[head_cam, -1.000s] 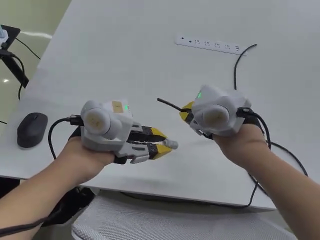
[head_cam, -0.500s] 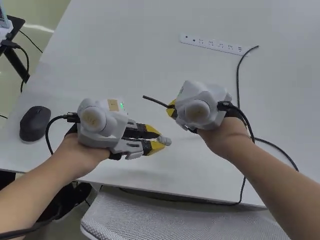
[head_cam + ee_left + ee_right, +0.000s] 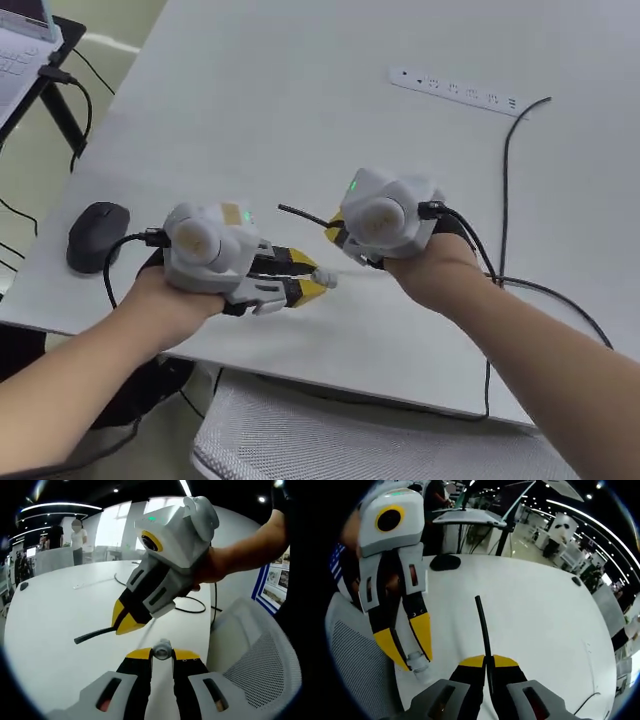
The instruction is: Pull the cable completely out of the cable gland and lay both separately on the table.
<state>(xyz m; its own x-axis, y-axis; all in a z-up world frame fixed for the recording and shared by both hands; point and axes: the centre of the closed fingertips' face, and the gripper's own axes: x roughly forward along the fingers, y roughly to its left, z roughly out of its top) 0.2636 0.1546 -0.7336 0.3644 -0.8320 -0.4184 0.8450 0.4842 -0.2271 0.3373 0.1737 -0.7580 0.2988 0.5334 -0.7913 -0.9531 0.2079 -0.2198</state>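
Nearest me, my left gripper [image 3: 312, 283] has its fingers closed on the gland [image 3: 326, 281], a small pale fitting pinched right at the yellow tips and pointing toward 3 o'clock. It looks light, hard and smooth, so I judge it could squirt out of so shallow a pinch. I would rather hold it across its body than on the rounded end.

Just beyond it, at about 1 o'clock, my right gripper [image 3: 333, 232] is closed on the cable [image 3: 300, 214], a thin black lead whose free end sticks out toward 10 o'clock. Cable and gland are apart, both in the air above the table [image 3: 250, 90], and neither is laid down yet. The cable keeps a gentle curve unsupported, so I take it for light, springy and grippy, best held near the end as it is.

Farther off, a mouse [image 3: 95, 222] sits at 9 o'clock by the table edge. A power strip [image 3: 455, 88] lies far out at 1 o'clock.
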